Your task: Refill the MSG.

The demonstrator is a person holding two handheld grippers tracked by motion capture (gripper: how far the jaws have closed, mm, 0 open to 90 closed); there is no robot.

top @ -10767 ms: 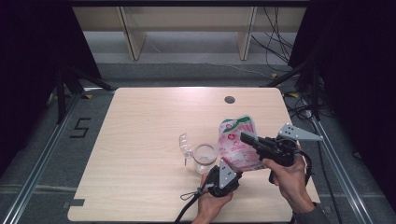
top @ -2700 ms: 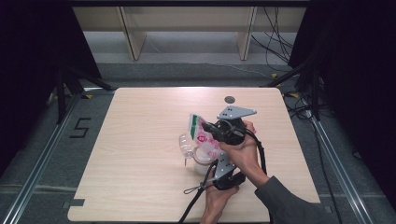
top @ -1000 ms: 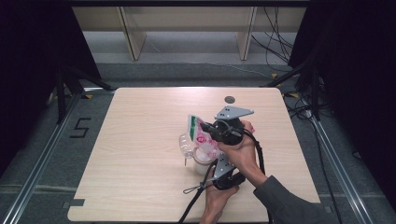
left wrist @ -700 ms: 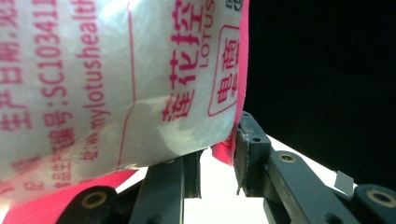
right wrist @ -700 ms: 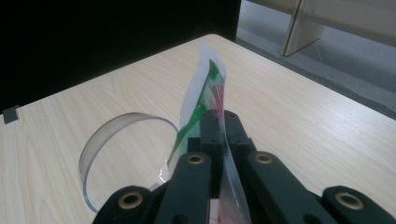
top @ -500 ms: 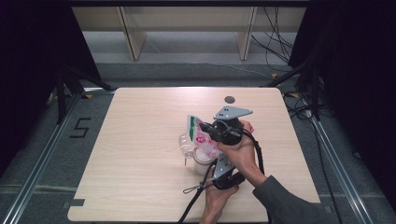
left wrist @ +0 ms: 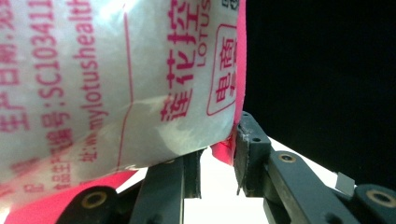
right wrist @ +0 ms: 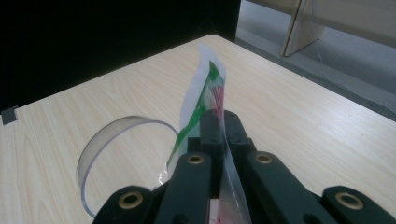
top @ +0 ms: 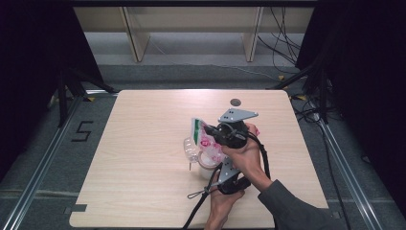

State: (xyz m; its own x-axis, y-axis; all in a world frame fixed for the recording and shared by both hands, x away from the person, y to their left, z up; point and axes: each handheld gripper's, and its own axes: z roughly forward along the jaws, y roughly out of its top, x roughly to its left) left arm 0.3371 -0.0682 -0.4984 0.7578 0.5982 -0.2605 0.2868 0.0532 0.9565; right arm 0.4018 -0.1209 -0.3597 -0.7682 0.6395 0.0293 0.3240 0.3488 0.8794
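The right gripper [right wrist: 219, 122] is clamped on the pouch [top: 207, 140] above the clear jar [top: 192, 149]; the left gripper [top: 225, 168] grips that jar. A jerk could spill contents beside it.

A dark round disc [top: 235, 102] lies on the table [top: 143, 143].

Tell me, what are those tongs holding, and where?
Right tongs pinch the pink-and-white printed plastic pouch near its top edge; left tongs' grip cannot be told.

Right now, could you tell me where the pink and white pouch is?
In the high view the pink and white pouch is near the table's middle, pinched in the right gripper and tipped over the clear plastic cup.
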